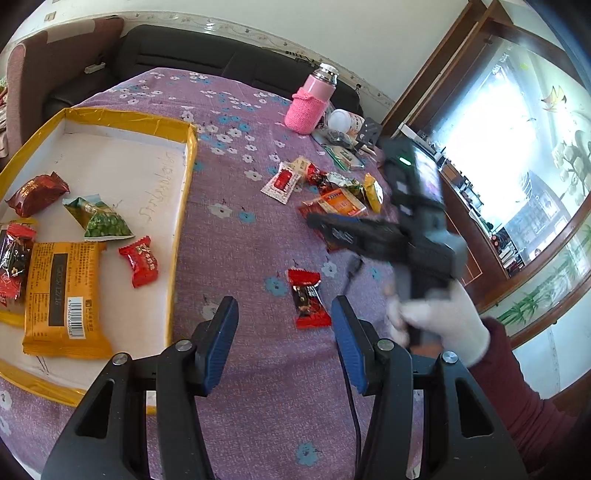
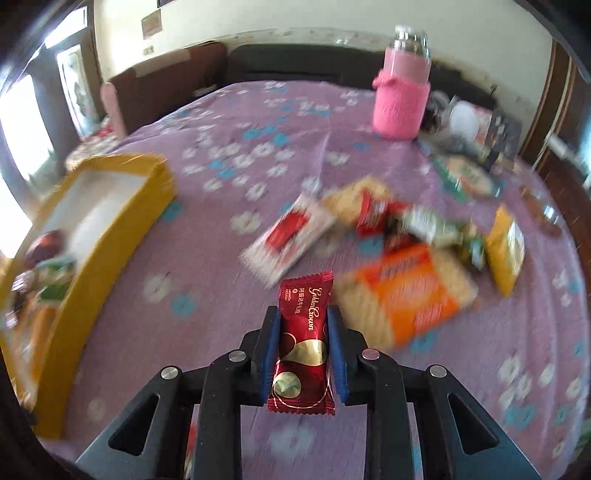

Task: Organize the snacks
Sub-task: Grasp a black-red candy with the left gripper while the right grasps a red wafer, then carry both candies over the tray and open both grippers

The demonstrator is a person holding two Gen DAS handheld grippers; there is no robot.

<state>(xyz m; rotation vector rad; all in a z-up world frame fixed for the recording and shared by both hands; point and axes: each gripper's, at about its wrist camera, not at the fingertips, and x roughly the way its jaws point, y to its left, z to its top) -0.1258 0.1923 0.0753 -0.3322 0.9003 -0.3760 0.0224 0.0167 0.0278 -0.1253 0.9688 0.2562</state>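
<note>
Snacks: 6 (image 1: 66, 295) in tray (image 1: 186, 177)

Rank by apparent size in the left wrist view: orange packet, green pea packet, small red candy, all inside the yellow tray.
1. orange packet, clearly largest
2. green pea packet
3. small red candy, smallest

All three lie in the yellow tray.

You've got a purple floral tablecloth (image 1: 236, 206) underfoot, black sofa (image 1: 192, 59) at 12 o'clock against a cream wall (image 1: 332, 26), bright wood-framed window (image 1: 491, 122) at 2 o'clock.
</note>
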